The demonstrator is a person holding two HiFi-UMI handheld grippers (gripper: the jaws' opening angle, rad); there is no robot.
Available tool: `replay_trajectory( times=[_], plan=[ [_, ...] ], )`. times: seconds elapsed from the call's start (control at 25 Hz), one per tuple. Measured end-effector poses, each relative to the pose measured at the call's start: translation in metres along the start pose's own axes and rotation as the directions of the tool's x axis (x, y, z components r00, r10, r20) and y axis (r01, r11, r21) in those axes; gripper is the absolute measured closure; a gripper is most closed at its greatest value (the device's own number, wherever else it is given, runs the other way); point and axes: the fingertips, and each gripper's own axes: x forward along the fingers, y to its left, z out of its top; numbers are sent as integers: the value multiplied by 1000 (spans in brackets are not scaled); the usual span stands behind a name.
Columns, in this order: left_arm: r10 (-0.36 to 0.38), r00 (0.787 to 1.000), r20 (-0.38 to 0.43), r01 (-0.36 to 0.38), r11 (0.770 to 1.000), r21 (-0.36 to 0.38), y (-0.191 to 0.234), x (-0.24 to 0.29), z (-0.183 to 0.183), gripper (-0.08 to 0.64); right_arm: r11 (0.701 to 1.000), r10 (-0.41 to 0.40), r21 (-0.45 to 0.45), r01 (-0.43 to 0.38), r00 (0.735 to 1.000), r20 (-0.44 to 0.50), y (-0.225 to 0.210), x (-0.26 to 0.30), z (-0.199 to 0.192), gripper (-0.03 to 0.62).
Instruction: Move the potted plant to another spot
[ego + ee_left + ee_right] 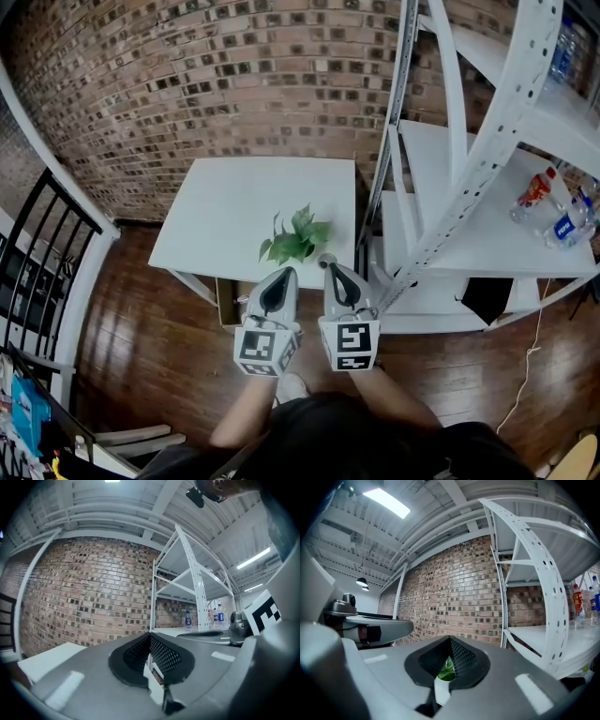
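A small potted plant with green leaves stands near the front right edge of the white table; the leaves hide its pot. My left gripper and right gripper are side by side just in front of the plant, pointing level at it and touching nothing. In the left gripper view the left gripper has its jaws closed together with nothing between them. The right gripper is likewise shut, and a green leaf of the plant shows beyond its jaws.
A white metal shelving rack stands right of the table, with several drink bottles on one shelf. A brick wall is behind the table, and a black railing stands at the left. The floor is dark wood.
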Motion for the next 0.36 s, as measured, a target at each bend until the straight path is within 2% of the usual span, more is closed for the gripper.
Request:
replay_trajectory(
  times=[0.36],
  plan=[
    [18, 1000, -2, -18, 1000, 9, 17, 8, -5, 545, 1000, 7, -9, -7, 1000, 6, 3, 9, 1, 591]
  ],
)
